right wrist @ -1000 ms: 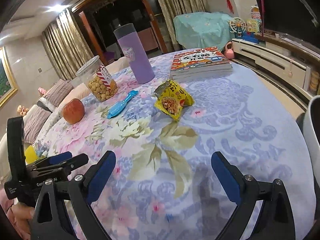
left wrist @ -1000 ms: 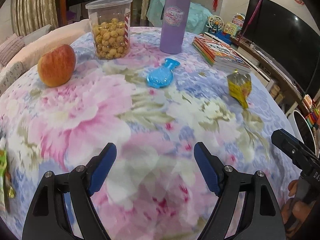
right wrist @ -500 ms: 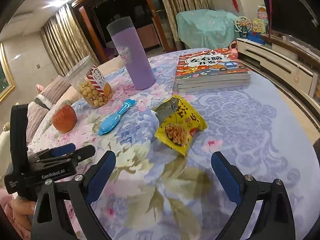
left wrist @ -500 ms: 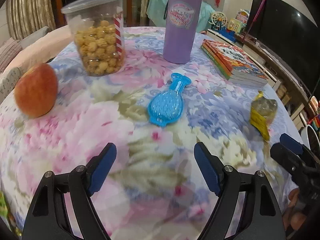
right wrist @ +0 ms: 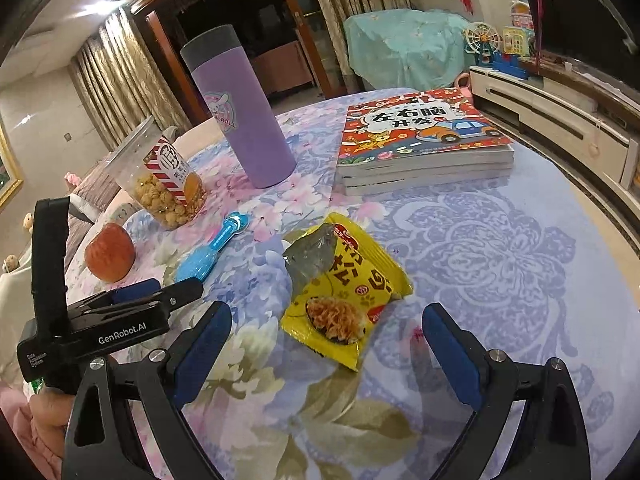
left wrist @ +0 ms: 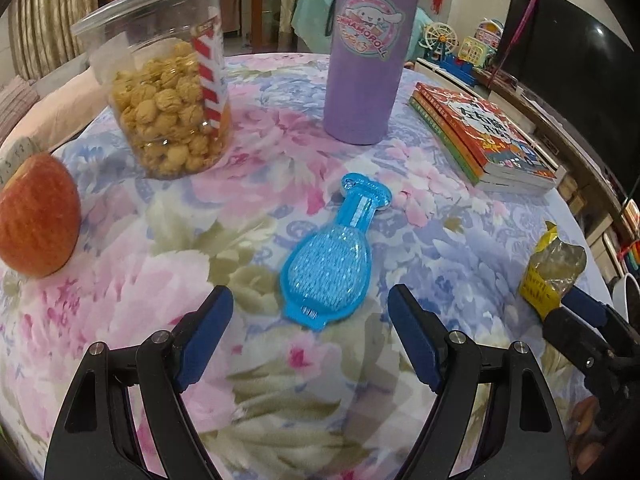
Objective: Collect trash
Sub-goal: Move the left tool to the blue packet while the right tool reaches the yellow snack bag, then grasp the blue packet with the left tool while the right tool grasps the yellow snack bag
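Left wrist view: left gripper (left wrist: 310,308) is hanging over the desk (left wrist: 460,248), tilted down, jaws standing wide apart with nothing between the pads. A blue plastic brush (left wrist: 330,268) is lying just ahead of the fingertips, handle pointing away. Purple tumbler (left wrist: 366,52) at the back is reading "CINNAMOROLL" on a round sticker. A clear snack tub (left wrist: 168,92) with a red-white striped label is standing left of it, and an apple (left wrist: 36,216) is sitting near the left desk edge. Book stack (left wrist: 486,140) is lying at right, cover characters too skewed to read. The yellow snack wrapper (left wrist: 550,270) is sitting by the right desk edge, right at the tip of the right gripper (left wrist: 576,308); contact can't be told from here. Open floral cloth is spreading under the jaws.

Right wrist view: right gripper (right wrist: 326,336) is angling down, jaws spread wide, empty. The torn-open yellow snack wrapper (right wrist: 346,292) is lying flat just ahead, between the two fingers' lines, not touched. Chinese print on it is too crumpled to read. Book stack (right wrist: 420,148) cover is reading "左右脑开发". Left gripper (right wrist: 160,292) body is showing "GenRobot.AI" and "Data Acquisition System", with a hand (right wrist: 48,412) gripping its handle at lower left. Clear desk (right wrist: 520,240) is stretching right toward the rounded edge.
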Demonstrator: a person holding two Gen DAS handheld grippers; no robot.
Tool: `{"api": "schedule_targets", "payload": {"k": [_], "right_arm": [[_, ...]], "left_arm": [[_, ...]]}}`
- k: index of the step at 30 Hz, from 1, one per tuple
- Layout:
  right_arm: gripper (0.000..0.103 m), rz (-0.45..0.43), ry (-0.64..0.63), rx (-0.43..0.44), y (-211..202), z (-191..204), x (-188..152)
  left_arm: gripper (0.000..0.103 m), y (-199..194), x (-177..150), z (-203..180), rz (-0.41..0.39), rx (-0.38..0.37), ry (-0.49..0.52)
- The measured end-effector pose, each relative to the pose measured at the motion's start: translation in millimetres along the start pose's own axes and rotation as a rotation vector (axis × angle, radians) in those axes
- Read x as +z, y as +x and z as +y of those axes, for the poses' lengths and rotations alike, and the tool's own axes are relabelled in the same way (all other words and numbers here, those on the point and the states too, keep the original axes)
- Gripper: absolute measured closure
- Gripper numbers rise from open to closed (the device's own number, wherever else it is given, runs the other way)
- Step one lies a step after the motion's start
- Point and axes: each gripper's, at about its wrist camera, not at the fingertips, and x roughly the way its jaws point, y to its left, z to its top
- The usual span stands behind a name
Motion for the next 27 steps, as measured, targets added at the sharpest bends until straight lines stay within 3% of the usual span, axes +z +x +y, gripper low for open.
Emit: {"api": "schedule_targets", "payload": {"k": [4,7,8,12,27], "right_arm": [[0.009,0.017,0.001,0.006,6.3,-0.4,2.3],[0.019,0.019,0.013,0.002,8.6,-2.8,2.9],[0.025,0.022,0.017,0.000,9.6,-3.6,3.0],[0.059,0.042,0.033,-0.001,13.2,-7.2,1.8],[0.062,0.033,0.076,0.041,-35.4,-25.8,-25.6]], "left_arm": [[0.024,5.2,5.1,-3.4,-0.002,-0.012,0.014],[0.045,7.9,5.0,-8.8,0.006,-0.021,0.041],[0.054,9.1,4.7,-10.3,0.011,-0.016,0.050],[0.056,4.5,1.6,-12.0,-0.003,-0.028,0.057],[0.056,-64.0,-57.0,-45.2,-0.010,-0.090,0.052]]}}
